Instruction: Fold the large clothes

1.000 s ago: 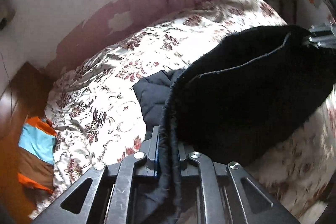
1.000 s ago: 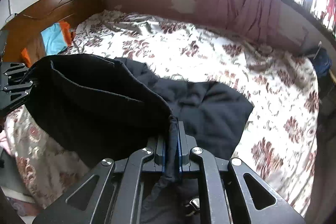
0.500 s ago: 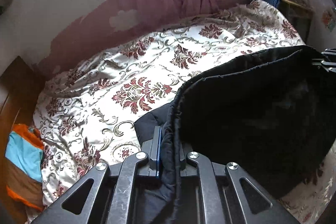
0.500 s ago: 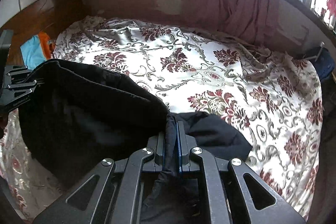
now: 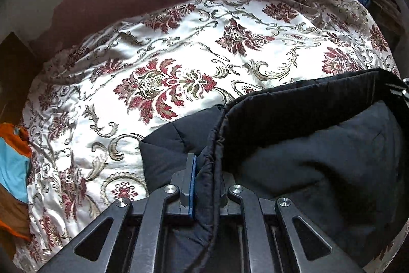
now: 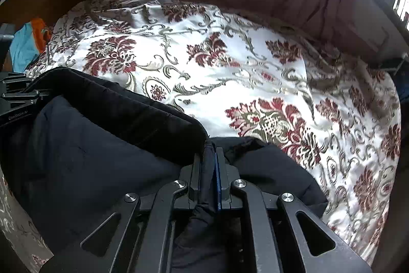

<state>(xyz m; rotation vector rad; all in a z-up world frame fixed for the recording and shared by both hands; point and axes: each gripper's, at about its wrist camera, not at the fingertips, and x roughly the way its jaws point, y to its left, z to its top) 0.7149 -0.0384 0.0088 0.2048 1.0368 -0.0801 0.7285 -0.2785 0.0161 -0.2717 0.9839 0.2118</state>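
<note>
Both grippers, left gripper (image 5: 204, 181) and right gripper (image 6: 210, 178), pinch black jacket (image 5: 319, 160) over floral bedspread (image 5: 166, 63).

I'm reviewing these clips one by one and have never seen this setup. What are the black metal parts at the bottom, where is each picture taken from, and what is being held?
There is no robot here: a person holds a pair of tongs in each hand, with a camera on each looking forward along its fingers. One picture comes from the left tongs, the other from the right tongs. Both are shut on the edge of a dark padded garment, stretched between them above a bed with a floral bedspread. Part of the garment rests on the bedspread. An orange and blue cloth lies at the bed's far side.
</note>
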